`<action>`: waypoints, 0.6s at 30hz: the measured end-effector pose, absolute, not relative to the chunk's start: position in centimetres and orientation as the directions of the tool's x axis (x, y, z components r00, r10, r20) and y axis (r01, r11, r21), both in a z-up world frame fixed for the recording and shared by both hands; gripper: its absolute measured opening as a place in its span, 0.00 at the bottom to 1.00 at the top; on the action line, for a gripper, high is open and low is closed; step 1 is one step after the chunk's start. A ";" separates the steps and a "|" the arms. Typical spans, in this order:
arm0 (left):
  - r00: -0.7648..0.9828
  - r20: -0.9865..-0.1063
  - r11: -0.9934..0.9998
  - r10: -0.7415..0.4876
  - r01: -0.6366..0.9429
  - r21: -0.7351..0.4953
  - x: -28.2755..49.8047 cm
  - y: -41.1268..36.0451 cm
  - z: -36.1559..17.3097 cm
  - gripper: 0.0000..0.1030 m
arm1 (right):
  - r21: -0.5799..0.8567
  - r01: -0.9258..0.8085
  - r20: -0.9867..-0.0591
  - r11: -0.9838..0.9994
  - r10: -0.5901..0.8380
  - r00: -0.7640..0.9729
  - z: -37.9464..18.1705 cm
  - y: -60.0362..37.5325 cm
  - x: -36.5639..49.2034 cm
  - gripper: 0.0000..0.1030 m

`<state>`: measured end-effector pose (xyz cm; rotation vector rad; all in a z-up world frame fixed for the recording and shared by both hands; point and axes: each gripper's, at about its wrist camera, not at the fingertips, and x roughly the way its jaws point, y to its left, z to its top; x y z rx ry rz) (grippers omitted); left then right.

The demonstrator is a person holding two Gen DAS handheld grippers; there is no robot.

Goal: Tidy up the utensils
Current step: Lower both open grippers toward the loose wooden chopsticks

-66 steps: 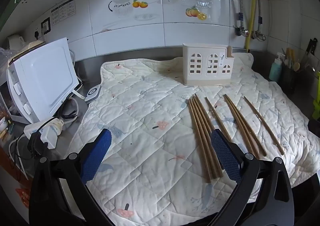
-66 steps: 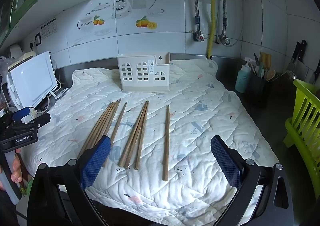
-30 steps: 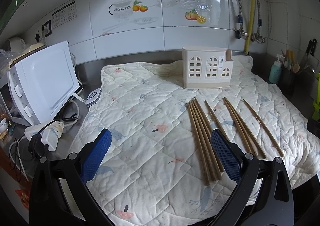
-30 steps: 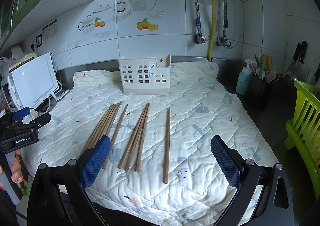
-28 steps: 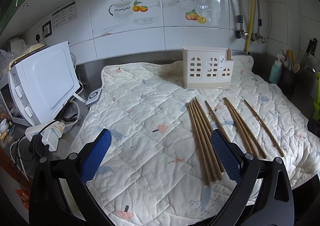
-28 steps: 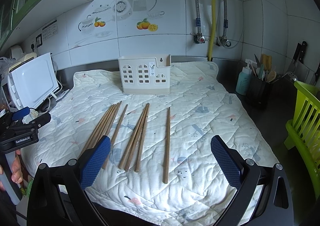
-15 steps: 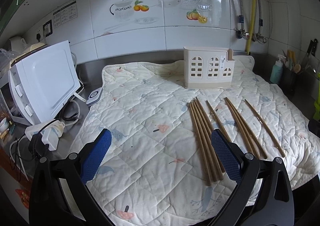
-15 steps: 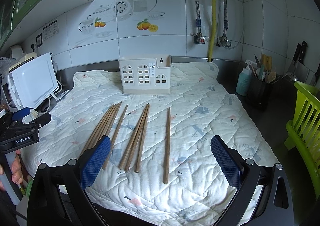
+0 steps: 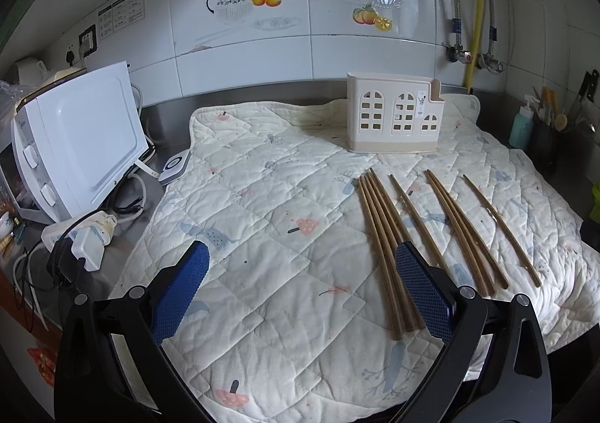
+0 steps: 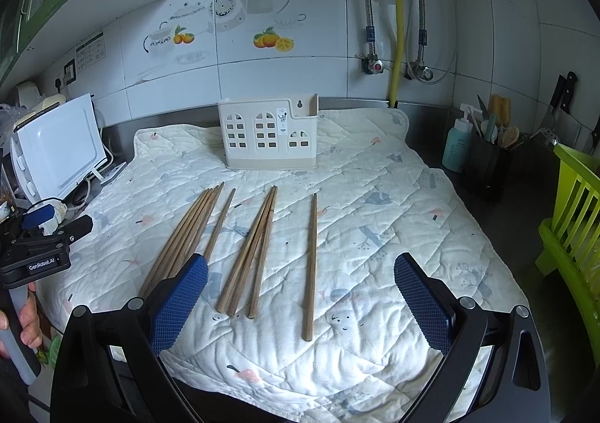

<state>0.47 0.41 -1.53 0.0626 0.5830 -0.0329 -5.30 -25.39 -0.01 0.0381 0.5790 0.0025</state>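
Over the near edge of a quilted mat (image 9: 262, 220), the left gripper (image 9: 300, 288) hangs with its blue-padded fingers (image 9: 180, 288) spread wide and nothing between them; its right pad overlaps the near ends of a bundle of wooden chopsticks (image 9: 382, 235) in the wrist view, though whether it touches them cannot be told. To the right, the right gripper (image 10: 300, 303) is likewise spread wide and empty, hovering at the mat's front edge with the chopsticks lying ahead of it between its pads.

The chopsticks lie flat on the mat in loose groups: a tight bundle (image 10: 183, 231) on the left, a single stick (image 10: 219, 224) just beside it, a cluster of three (image 10: 255, 246) near the middle, and one lone chopstick (image 10: 310, 265) apart on the right. All point roughly toward the back wall.

Beyond their far tips, a cream utensil holder (image 10: 268, 134) with window-shaped cutouts stands upright on the mat, close to the tiled wall. A white appliance (image 9: 78, 145) sits off the mat's left side, and a dark cup of kitchen tools (image 10: 491, 160) stands off its right, with a green rack (image 10: 573, 220) nearer.
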 end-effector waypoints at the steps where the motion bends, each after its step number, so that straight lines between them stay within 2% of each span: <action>1: 0.830 -0.557 0.998 -0.019 0.052 0.043 0.5 0.5 -1.7 0.95 | 0.037 0.007 -0.550 0.999 0.015 0.835 -0.2 -25.5 -5.3 0.93; 3: 0.825 -0.564 0.997 -0.033 0.064 0.036 0.6 0.4 -2.1 0.95 | 0.044 0.006 -0.559 0.999 0.019 0.829 -0.6 -25.6 -5.0 0.93; 7: 0.801 -0.595 0.994 -0.067 0.102 0.025 0.9 -0.2 -3.5 0.83 | 0.048 0.005 -0.578 0.999 0.023 0.816 -1.5 -25.7 -4.5 0.89; 9: 0.776 -0.623 0.991 -0.100 0.133 0.006 1.2 -0.6 -4.4 0.76 | 0.049 -0.001 -0.589 0.999 0.029 0.808 -1.9 -25.6 -4.1 0.79; 12: 0.751 -0.650 0.988 -0.116 0.155 0.003 1.5 -1.5 -5.8 0.73 | 0.053 -0.004 -0.605 0.999 0.035 0.795 -2.7 -25.6 -3.7 0.78; 13: 0.741 -0.658 0.986 -0.130 0.166 -0.008 1.6 -1.7 -6.2 0.70 | 0.052 -0.004 -0.610 0.999 0.035 0.791 -3.0 -25.6 -3.5 0.77; 18: 0.706 -0.690 0.983 -0.156 0.183 -0.035 2.7 -2.4 -7.8 0.62 | 0.062 -0.010 -0.641 0.998 0.048 0.766 -4.4 -25.7 -2.8 0.68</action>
